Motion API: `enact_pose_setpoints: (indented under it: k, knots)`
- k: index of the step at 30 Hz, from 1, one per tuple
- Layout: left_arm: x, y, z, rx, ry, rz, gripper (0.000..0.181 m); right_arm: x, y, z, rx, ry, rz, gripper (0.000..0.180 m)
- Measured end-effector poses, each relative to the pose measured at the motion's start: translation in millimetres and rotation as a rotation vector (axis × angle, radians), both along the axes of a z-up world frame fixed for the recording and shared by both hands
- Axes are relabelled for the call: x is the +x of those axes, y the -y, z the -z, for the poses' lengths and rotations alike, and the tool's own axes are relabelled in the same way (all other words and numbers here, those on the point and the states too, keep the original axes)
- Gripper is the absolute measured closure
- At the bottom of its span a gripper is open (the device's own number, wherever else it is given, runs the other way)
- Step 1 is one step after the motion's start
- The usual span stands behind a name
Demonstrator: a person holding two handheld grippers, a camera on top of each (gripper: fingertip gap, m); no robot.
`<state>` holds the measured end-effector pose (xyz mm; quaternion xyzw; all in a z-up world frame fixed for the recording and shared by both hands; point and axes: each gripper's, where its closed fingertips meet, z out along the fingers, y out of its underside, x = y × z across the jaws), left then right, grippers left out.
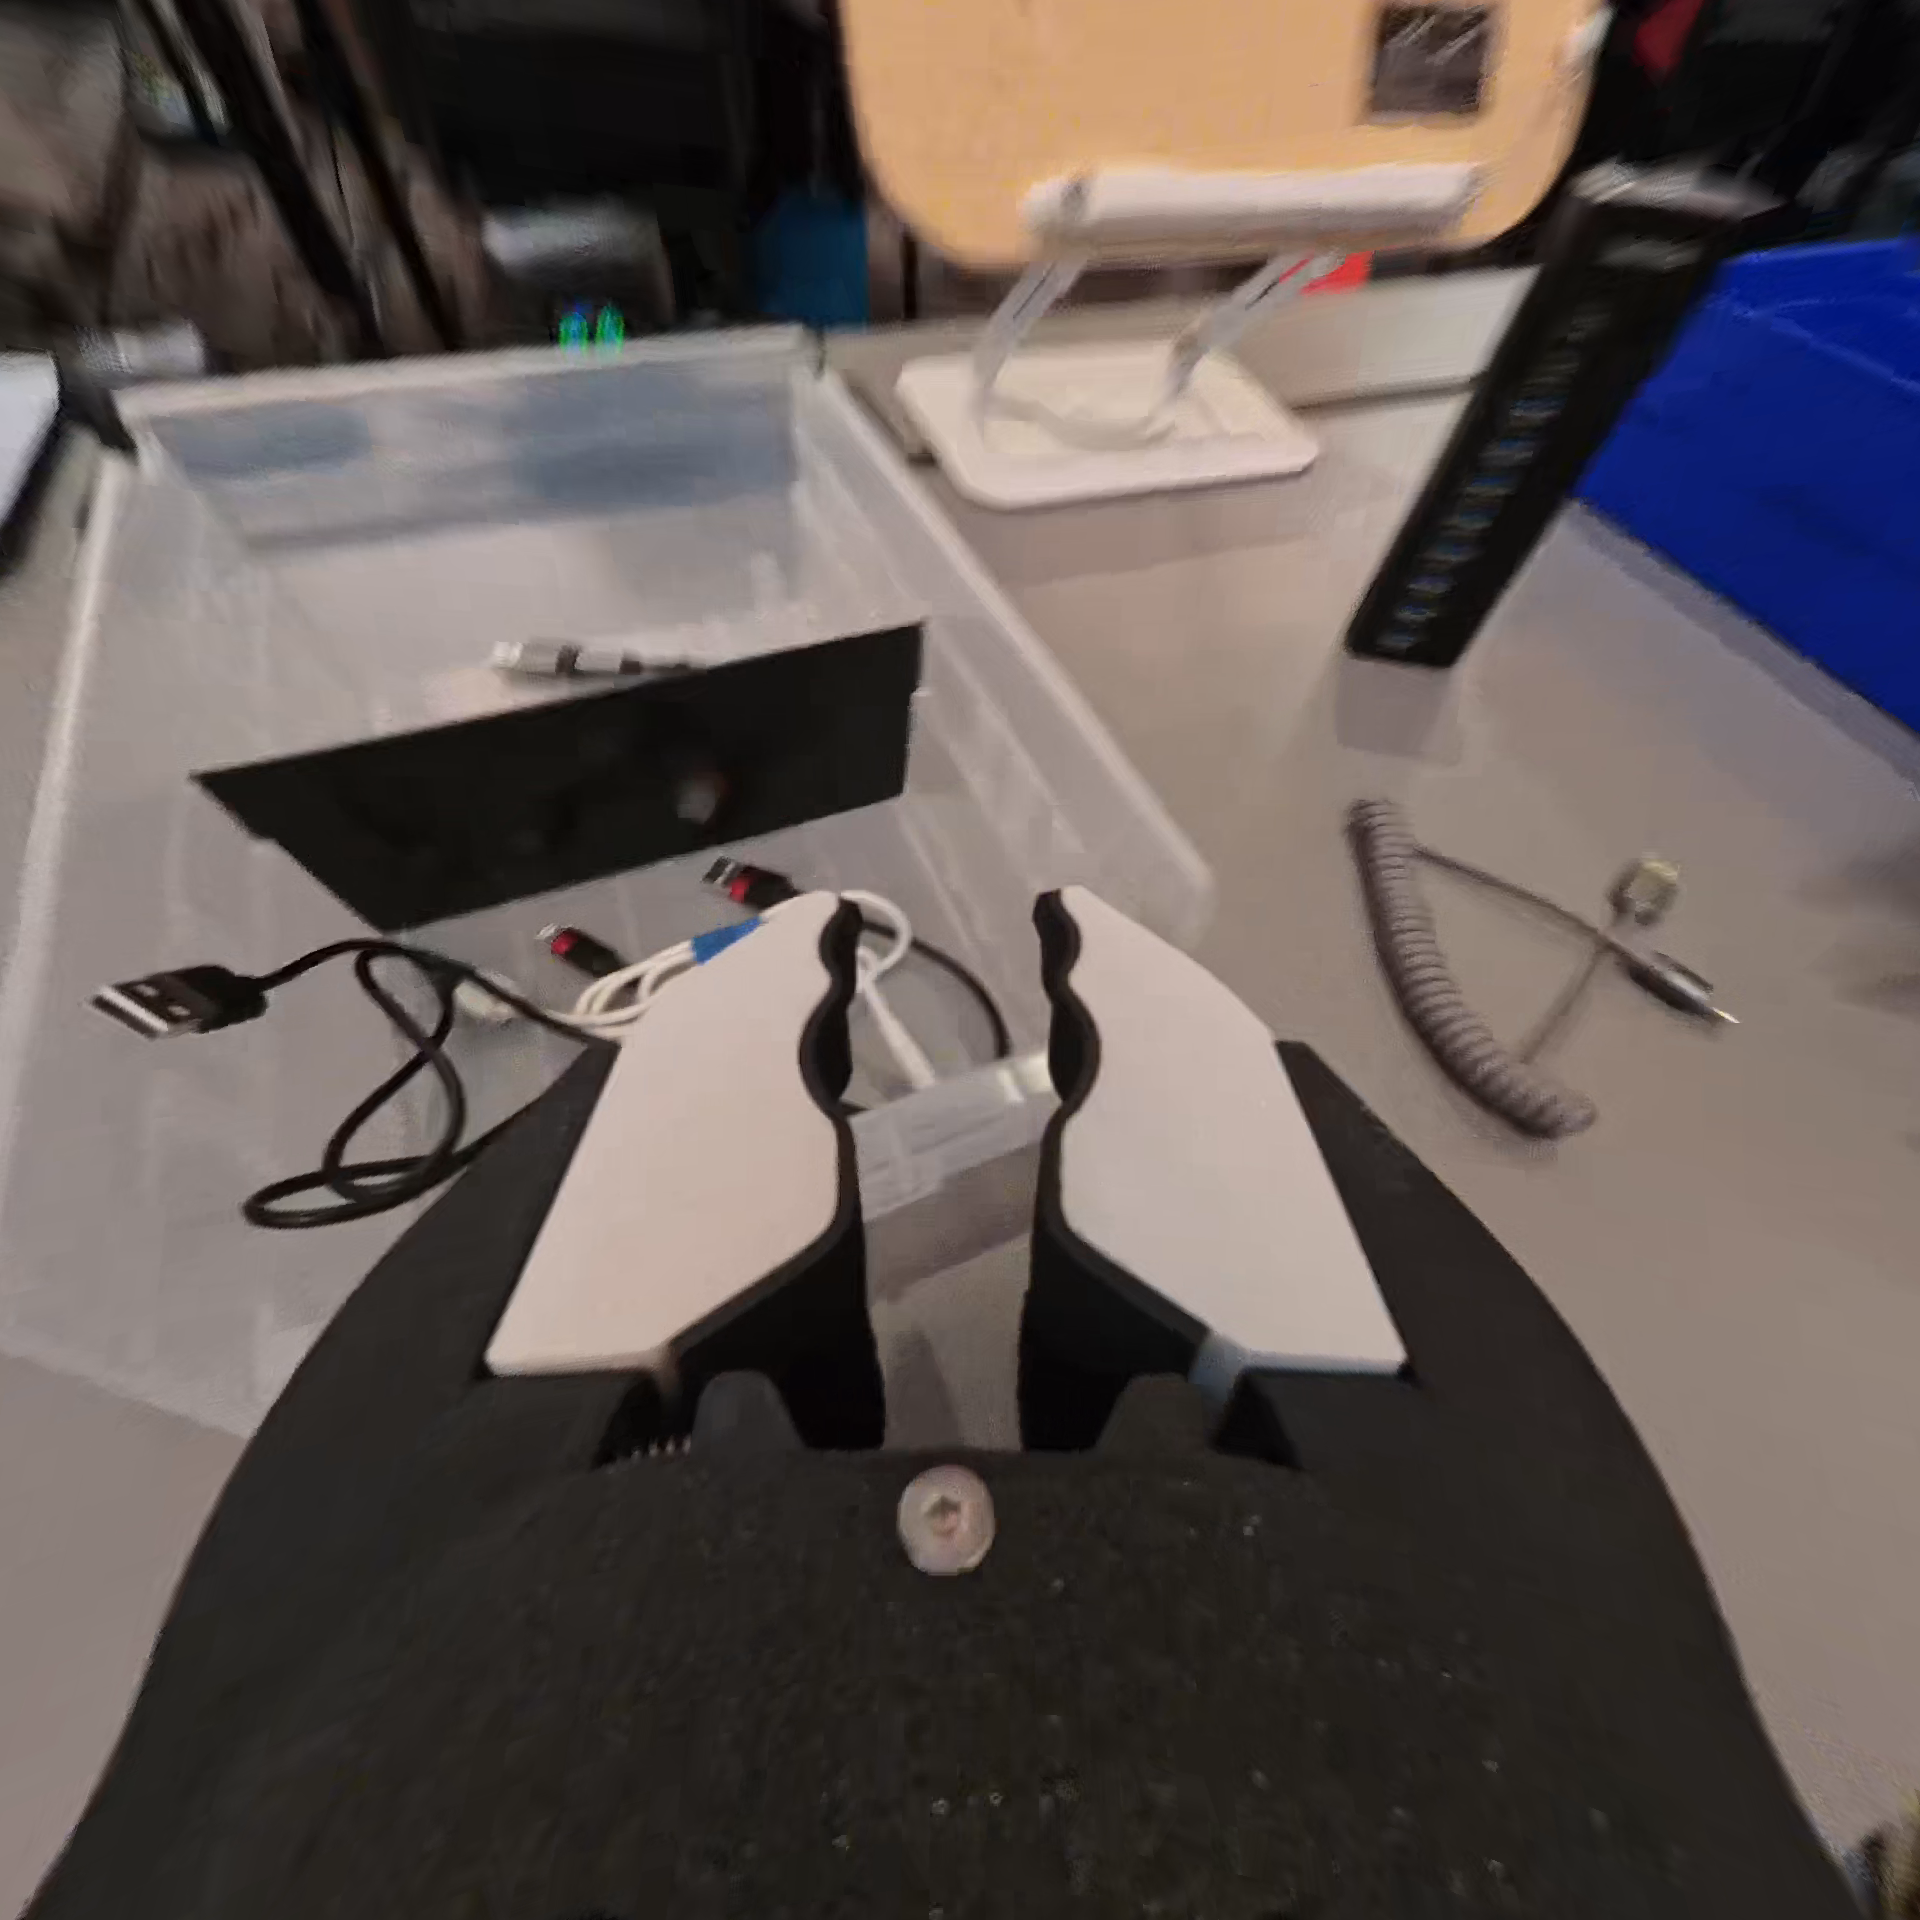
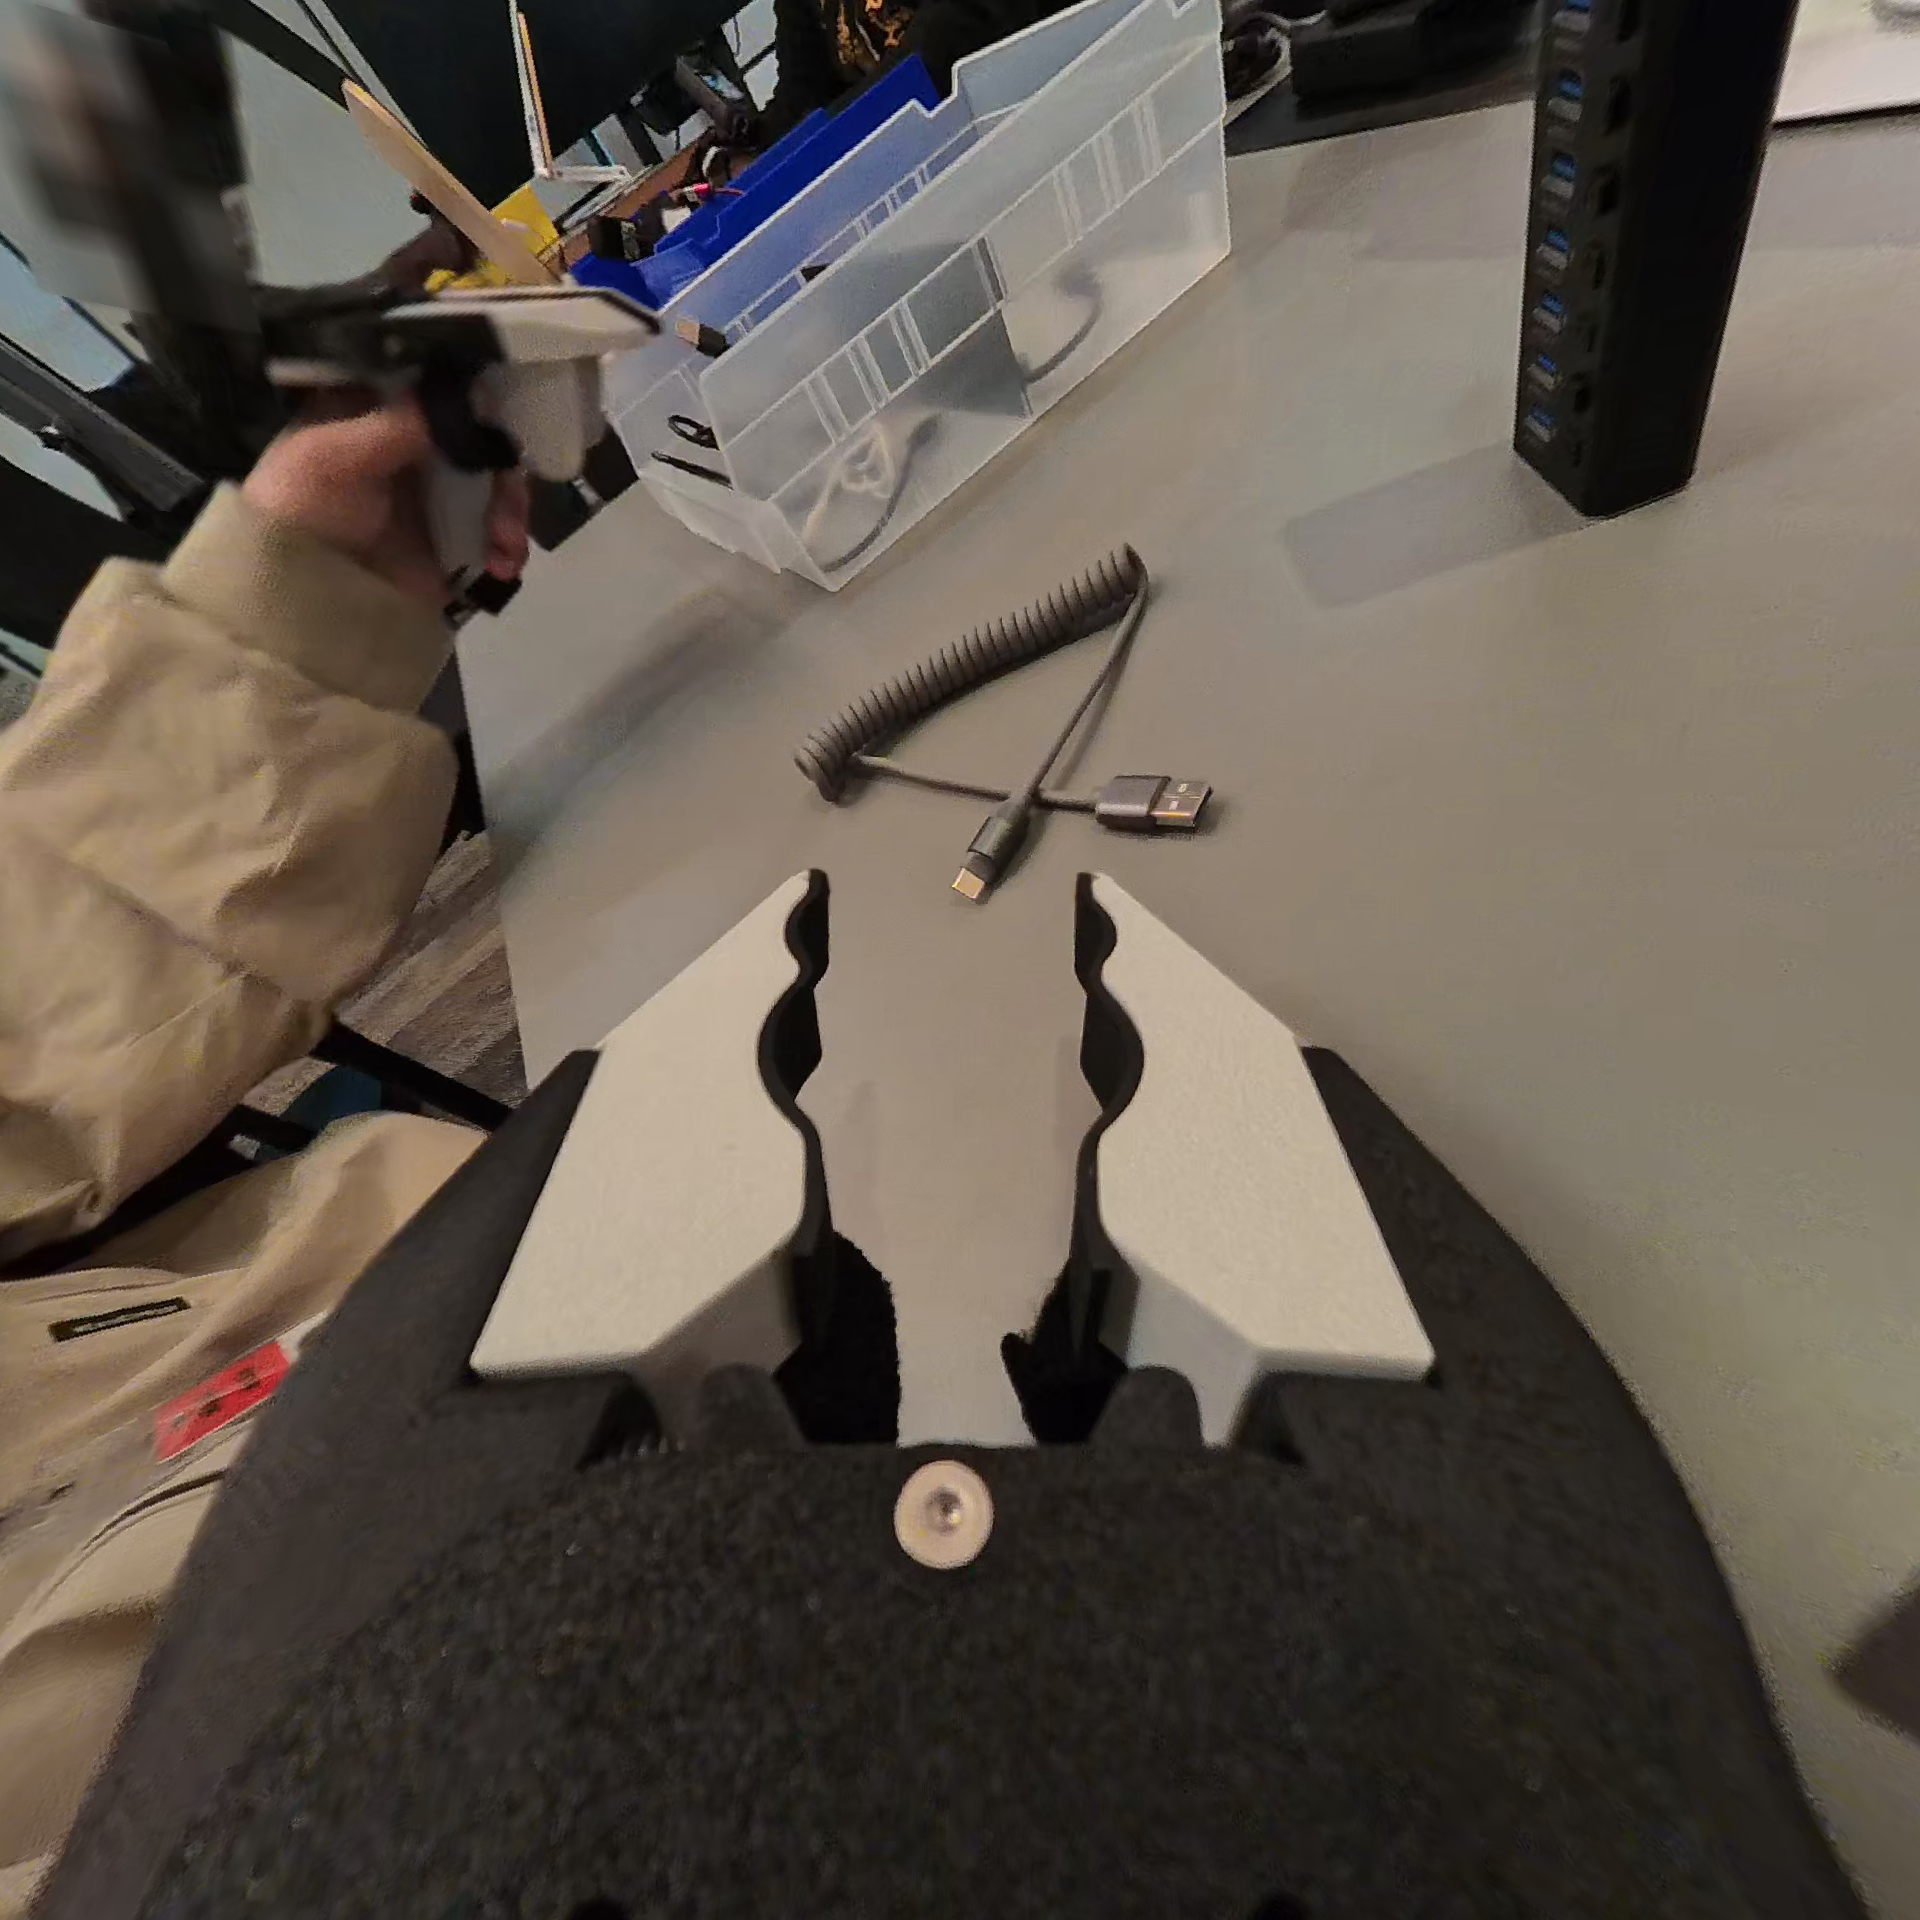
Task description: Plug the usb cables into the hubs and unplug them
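right wrist view: coiled cable (image 2: 987,665) diagonal, usb-a plug (image 2: 1158,802) pointing right.

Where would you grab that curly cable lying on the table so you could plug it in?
Probably by the grey body of the wide flat plug on the curly cable, not the springy coil. It lies flat on the table, metal end pointing right, so the open right gripper could come from above and pinch its two long sides, leaving the metal end free.
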<state>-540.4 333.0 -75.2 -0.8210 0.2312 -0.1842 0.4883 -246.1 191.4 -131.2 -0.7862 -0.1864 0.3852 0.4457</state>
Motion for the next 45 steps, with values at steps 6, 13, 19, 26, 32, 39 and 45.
enact_pose_setpoints:
  k: [6, 13, 19, 26, 32, 39, 45]
  knots:
    - [-11.4, -71.2, 53.0, -0.565, 0.013, -0.239, 0.128, -9.0, 2.1, 1.4, -0.024, -0.016, -0.039, 0.133]
    - [-3.1, -100.3, 78.6, -0.681, -0.074, -0.333, 0.13, -8.3, 8.4, 2.9, -0.069, -0.079, -0.072, 0.133]
    - [-15.0, -97.0, 107.1, -0.742, -0.308, -0.43, 0.135, 3.2, 8.3, -6.2, -0.099, -0.188, -0.093, 0.132]
    - [7.7, -95.4, 107.1, -0.756, -0.293, -0.358, 0.162, 2.8, 14.5, -22.4, -0.144, -0.35, -0.141, 0.132]
    - [13.6, -99.6, 81.6, -0.649, -0.133, -0.312, 0.164, 2.1, 18.2, -24.0, -0.134, -0.348, -0.15, 0.132]
    - [2.6, -102.6, -66.9, -0.125, 0.222, -0.23, 0.166, 2.7, 15.2, -22.3, -0.126, -0.33, -0.13, 0.132]
    - [-3.8, -77.5, -194.6, 0.234, 0.352, -0.129, 0.166, 2.0, 12.8, -19.1, -0.102, -0.28, -0.11, 0.132]
